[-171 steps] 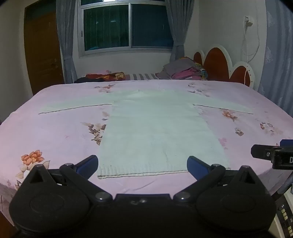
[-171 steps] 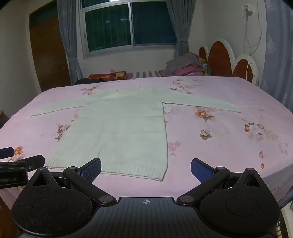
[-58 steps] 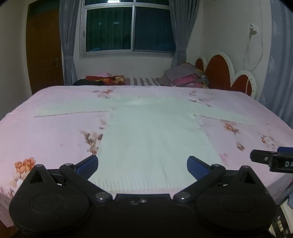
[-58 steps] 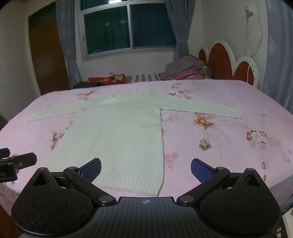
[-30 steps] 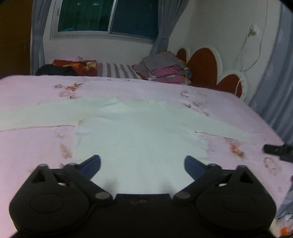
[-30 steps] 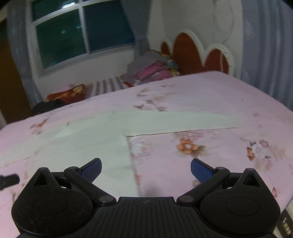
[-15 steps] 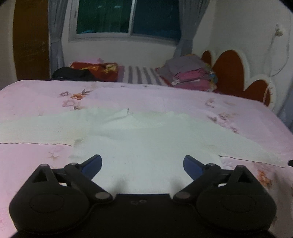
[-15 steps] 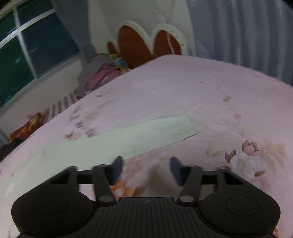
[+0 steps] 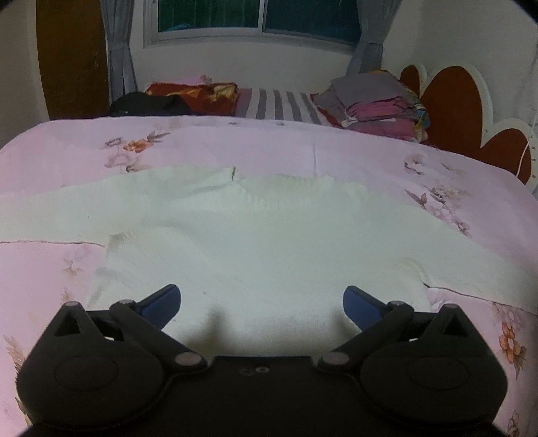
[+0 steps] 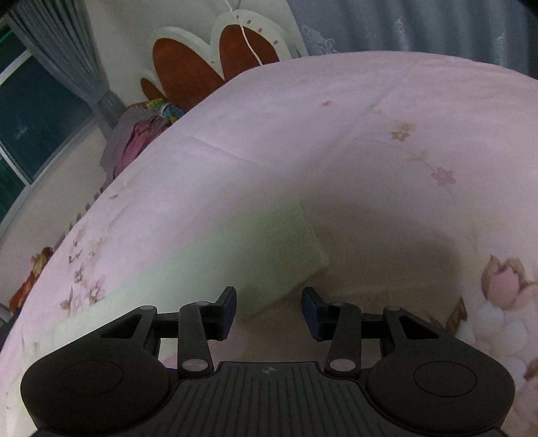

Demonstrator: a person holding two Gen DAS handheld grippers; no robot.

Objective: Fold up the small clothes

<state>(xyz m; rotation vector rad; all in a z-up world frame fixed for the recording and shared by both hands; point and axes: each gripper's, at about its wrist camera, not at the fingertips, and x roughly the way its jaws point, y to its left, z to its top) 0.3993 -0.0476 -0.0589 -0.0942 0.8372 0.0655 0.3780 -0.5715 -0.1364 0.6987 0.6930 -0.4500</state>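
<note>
A pale knit sweater lies flat on the pink floral bedspread, collar at the far side and both sleeves spread out sideways. My left gripper hovers low over the sweater's chest, its jaws wide and still opening, nothing between them. In the right wrist view the sweater's right sleeve ends in a ribbed cuff. My right gripper sits just short of that cuff, its jaws half narrowed and closing. The sleeve's near edge lies between the blue pads, which do not press on it.
A stack of folded clothes rests by the red and white headboard. A striped pillow and a dark garment lie at the bed's far side under the window. A brown door stands far left.
Both grippers came forward and down over the bed. The right one swung out along the right sleeve to its cuff and narrowed its jaws. The left one closed in on the sweater's chest.
</note>
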